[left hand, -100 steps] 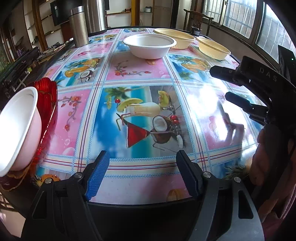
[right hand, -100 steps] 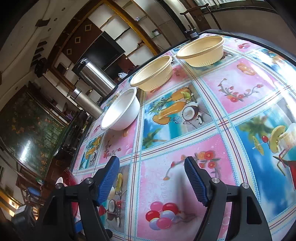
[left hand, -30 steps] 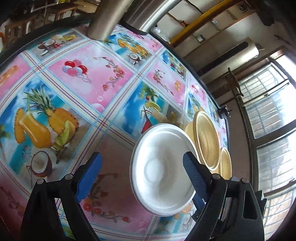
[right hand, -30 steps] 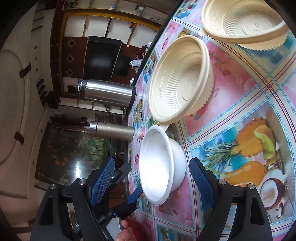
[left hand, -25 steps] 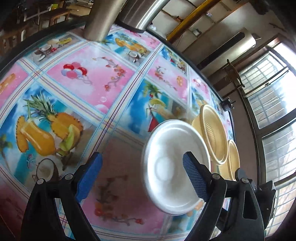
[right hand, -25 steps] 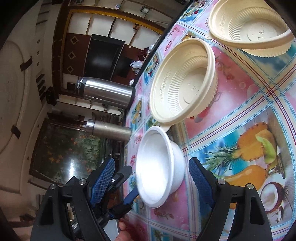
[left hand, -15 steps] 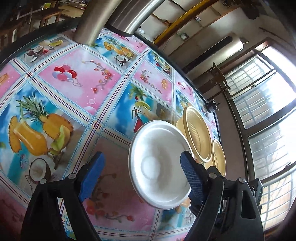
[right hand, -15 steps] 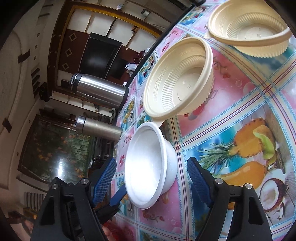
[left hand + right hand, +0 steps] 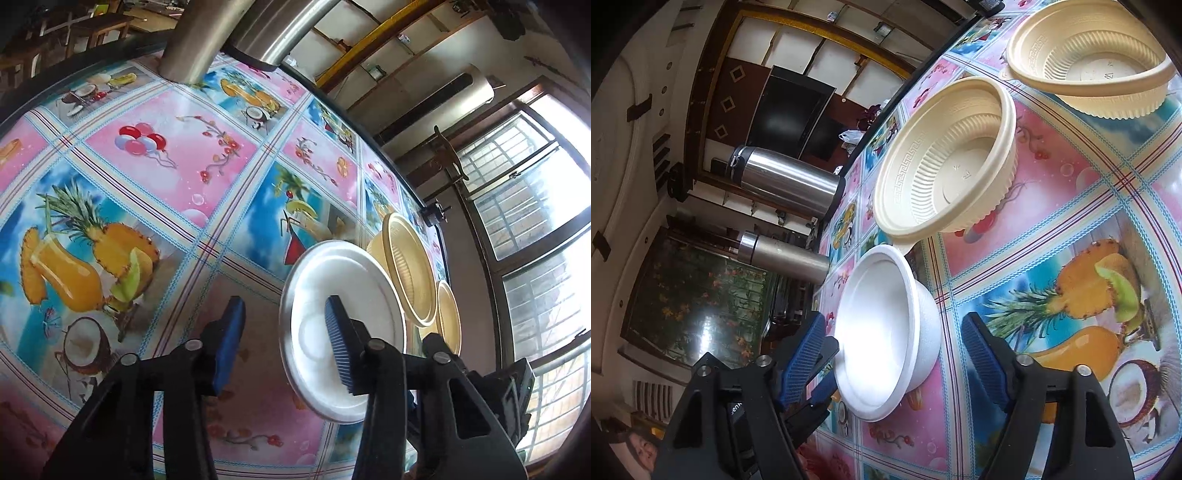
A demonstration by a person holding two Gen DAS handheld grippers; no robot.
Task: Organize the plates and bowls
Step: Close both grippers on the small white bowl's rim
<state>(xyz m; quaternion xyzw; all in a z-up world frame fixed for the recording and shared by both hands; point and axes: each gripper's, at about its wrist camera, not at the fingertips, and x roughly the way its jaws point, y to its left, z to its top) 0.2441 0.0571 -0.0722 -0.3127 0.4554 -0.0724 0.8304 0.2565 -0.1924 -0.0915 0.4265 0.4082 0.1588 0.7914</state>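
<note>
bench (image 9: pixel 177 155): we see a fruit-print cloth covering it
cream bowls (image 9: pixel 945 162): two, beside the white one, far side
white bowl (image 9: pixel 886 343): upright on bench, between both tools
left hand-held gripper (image 9: pixel 284 343): jaws partly open, straddling the bowl's rim, no grip
right hand-held gripper (image 9: pixel 894 354): jaws wide, around bowl, empty

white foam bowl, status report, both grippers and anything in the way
Left gripper open, fingers straddling the white foam bowl rim. Right gripper open, bracketing the same bowl. Bowl on the table; ribbed cream plastic bowl right beside it.
</note>
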